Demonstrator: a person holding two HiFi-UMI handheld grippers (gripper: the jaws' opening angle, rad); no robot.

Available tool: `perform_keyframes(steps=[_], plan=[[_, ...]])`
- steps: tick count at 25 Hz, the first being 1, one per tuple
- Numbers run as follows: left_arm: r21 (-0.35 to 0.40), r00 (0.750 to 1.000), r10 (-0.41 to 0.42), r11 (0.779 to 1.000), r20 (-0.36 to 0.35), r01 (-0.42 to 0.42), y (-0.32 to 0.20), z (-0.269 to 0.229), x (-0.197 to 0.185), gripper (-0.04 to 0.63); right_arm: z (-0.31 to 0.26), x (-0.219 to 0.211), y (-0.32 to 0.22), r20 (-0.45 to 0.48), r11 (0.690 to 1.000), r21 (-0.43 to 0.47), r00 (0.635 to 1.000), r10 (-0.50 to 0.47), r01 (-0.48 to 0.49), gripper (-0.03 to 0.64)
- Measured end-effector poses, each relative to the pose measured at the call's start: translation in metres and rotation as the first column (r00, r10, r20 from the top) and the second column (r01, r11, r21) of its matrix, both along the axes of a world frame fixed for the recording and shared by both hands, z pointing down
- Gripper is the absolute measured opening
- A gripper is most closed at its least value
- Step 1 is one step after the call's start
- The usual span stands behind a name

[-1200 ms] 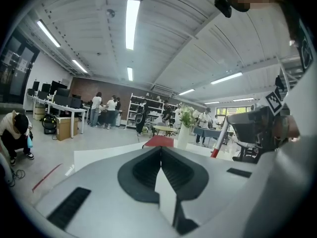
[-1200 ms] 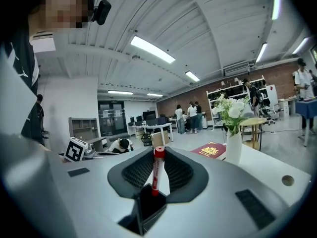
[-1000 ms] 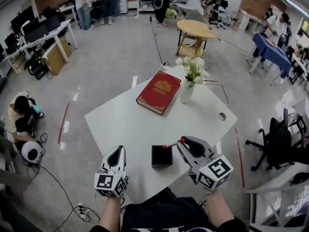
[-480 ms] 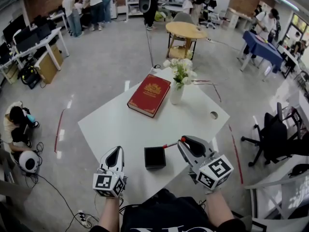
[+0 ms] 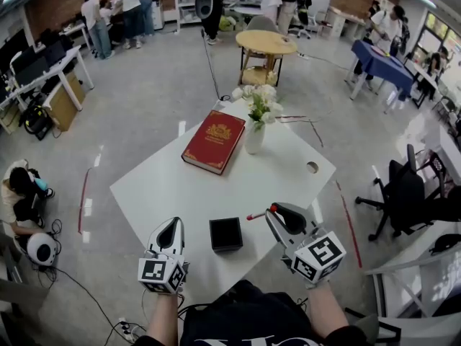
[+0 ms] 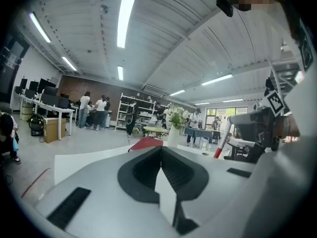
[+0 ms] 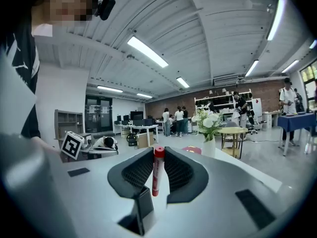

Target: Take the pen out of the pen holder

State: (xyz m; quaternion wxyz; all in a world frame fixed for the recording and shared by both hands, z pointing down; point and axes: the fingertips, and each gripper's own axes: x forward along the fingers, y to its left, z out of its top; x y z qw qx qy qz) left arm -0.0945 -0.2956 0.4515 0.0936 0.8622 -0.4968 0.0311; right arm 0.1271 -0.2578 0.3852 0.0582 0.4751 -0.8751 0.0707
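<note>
while right hand-held gripper (image 5: 274,210) clamps pen (image 5: 256,215) | pen beside pen holder (image 5: 225,234)

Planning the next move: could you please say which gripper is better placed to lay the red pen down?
Right: the right gripper clamps the slim red pen; the left gripper is shut and empty.

White table (image 5: 173,186), 1 round hole (image 5: 311,167) near its right corner. Red book (image 5: 214,140) lies flat on the far half. White vase (image 5: 253,139) of white flowers (image 5: 258,99) stands just right of it. Beyond: round wooden table (image 5: 266,43), blue-draped table (image 5: 378,58). Black office chair (image 5: 403,193) at right. 1 person (image 5: 18,193) sits on the floor at left.
</note>
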Motion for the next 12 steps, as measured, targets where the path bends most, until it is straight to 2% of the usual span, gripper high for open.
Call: perform_keyframes(steps=[5, 12], plan=[[-0.003, 1.000, 0.006, 1.000, -0.002, -0.006, -0.001, 0.001, 0.002, 0.005, 0.009, 0.003, 0.005, -0.046, 1.000, -0.006, 0.999, 0.022, -0.022, 0.079], [-0.005, 1.000, 0.003, 1.000, -0.003, -0.003, -0.005, 0.003, 0.000, 0.005, 0.022, 0.011, 0.008, -0.051, 0.998, -0.026, 0.997, 0.056, -0.058, 0.080]])
